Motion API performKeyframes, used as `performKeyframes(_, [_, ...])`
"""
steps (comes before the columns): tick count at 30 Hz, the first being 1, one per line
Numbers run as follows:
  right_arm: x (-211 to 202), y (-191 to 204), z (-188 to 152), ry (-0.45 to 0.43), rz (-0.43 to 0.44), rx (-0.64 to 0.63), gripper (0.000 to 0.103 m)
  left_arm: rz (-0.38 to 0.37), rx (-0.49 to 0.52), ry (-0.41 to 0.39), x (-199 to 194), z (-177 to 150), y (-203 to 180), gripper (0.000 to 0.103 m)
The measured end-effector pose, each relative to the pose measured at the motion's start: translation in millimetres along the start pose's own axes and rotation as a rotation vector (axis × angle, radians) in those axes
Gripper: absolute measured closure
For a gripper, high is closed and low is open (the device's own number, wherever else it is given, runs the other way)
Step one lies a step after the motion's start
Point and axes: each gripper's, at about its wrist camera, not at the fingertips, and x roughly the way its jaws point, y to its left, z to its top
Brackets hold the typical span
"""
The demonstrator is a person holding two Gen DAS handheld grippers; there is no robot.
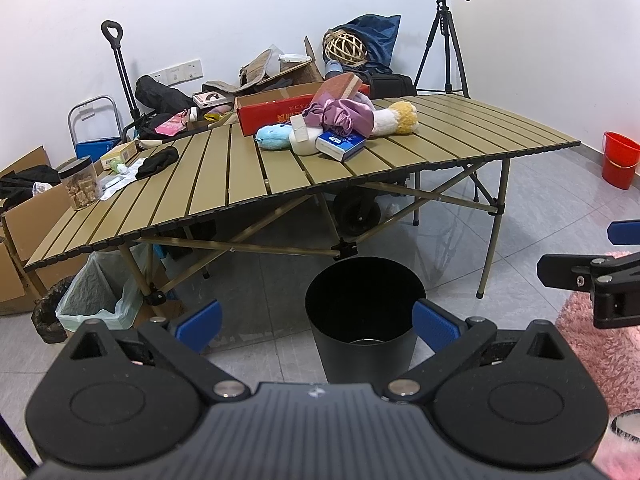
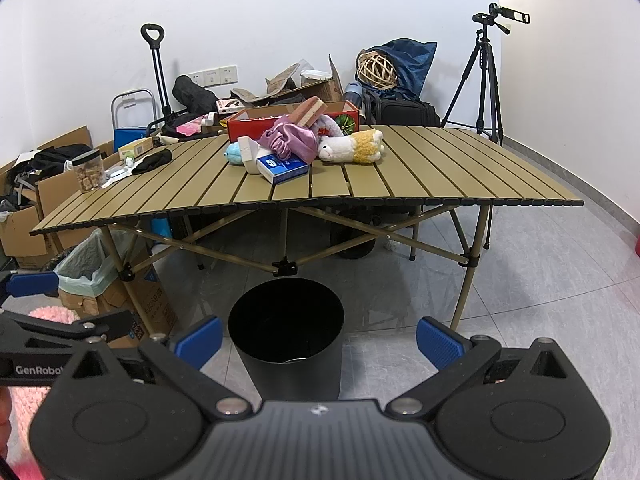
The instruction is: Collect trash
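**Black bin upright on the floor, both tools empty**

The black bin (image 1: pixel 364 312) (image 2: pixel 287 332) stands upright on the floor before the tabletop (image 1: pixel 460 128) (image 2: pixel 440 160), long axis vertical, mouth pointing up. A blue box (image 1: pixel 341 145) (image 2: pixel 283 168) lies on the tabletop beyond the bin. The left tool (image 1: pixel 318 324) and right tool (image 2: pixel 319 340) are spread wide near the bin, holding nothing.

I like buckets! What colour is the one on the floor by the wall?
The bucket is red, best seen in the left wrist view.
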Motion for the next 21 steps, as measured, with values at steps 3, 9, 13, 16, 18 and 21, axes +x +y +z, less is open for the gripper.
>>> performKeyframes(3, [-0.2,-0.5,-0.2,0.0,0.0,0.001,0.0,0.0,0.0,0.0,0.0,0.2,0.0,0.0])
performKeyframes(9, [-0.8,-0.7,-0.7,0.0,0.0,0.0,0.0,0.0,-0.001,0.0,-0.1,0.3,-0.1,0.0])
performKeyframes(13, [-0.6,-0.6,-1.1,0.0,0.001,0.001,0.0,-0.002,0.005,-0.001,1.7,1.6,-6.2,0.0])
performKeyframes(16, [-0.4,-0.5,-1.4,0.0,0.0,0.001,0.0,-0.002,0.006,0.0,1.9,2.4,-9.2,0.0])
performKeyframes(18, [-0.3,-0.4,-1.6,0.0,0.001,0.001,0.0,-0.003,0.007,0.0,2.1,2.6,-10.1,0.0])
performKeyframes(21, [1.6,-0.9,-1.7,-0.001,0.001,0.001,0.0,-0.003,0.006,0.0,2.3,2.8,-10.4,0.0])
